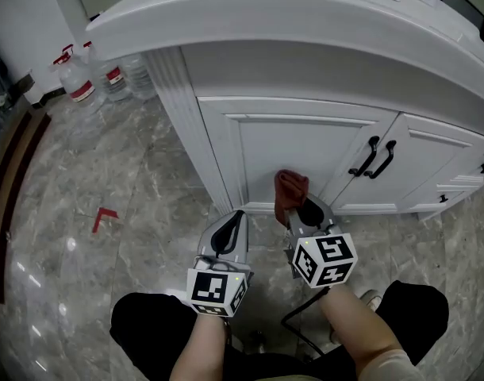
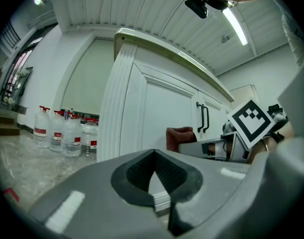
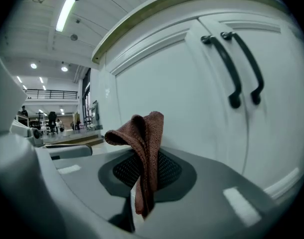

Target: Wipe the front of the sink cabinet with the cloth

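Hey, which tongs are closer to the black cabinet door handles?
Right. The right tongs, shut on the cloth, sit below-left of the handles; the left tongs are farther left, near the cabinet corner.

Reddish-brown knit cloth [image 3: 144, 148], folded and bunched, pinched between the closed jaws of the right gripper [image 1: 304, 214]. Its upper fold stands above the jaw tips and a short tail hangs below them. The white panelled sink cabinet [image 1: 305, 145] front stands upright just ahead of the jaw tips. Contact between cloth and door cannot be told.
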`<state>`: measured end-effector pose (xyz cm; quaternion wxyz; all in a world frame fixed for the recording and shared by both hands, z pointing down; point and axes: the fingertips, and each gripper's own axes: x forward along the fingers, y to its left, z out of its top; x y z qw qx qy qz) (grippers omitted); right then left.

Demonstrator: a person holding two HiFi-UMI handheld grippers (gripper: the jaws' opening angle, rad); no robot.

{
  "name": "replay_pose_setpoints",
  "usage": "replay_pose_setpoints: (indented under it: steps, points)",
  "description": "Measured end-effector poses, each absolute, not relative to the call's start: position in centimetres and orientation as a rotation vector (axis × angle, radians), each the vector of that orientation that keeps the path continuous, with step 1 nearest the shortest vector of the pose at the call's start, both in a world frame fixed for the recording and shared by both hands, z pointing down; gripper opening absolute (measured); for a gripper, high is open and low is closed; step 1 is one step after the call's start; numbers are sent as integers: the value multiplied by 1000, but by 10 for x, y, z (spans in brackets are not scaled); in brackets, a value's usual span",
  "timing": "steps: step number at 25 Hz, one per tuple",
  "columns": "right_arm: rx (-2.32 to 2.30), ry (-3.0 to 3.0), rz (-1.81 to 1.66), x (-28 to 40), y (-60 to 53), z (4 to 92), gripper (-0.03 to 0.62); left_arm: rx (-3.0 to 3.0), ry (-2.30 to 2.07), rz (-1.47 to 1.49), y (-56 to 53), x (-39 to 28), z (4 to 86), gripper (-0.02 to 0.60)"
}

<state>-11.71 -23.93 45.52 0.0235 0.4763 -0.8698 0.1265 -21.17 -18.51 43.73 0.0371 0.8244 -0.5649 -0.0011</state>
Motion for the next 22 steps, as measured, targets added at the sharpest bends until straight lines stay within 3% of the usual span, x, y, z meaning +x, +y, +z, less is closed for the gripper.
replay_pose_setpoints:
  steps: [11, 16, 22]
  points:
    - [1200, -2783, 457, -240, -236, 496, 78, 2371, -1873, 0, -177, -297, 464, 0]
    - [1228, -2745, 482, -250, -247, 511, 78, 2311, -1870, -51, -176, -316, 471, 0]
    - [1296, -2717, 464, -223, -252, 513, 78, 2371, -1813, -25, -181, -292, 473, 0]
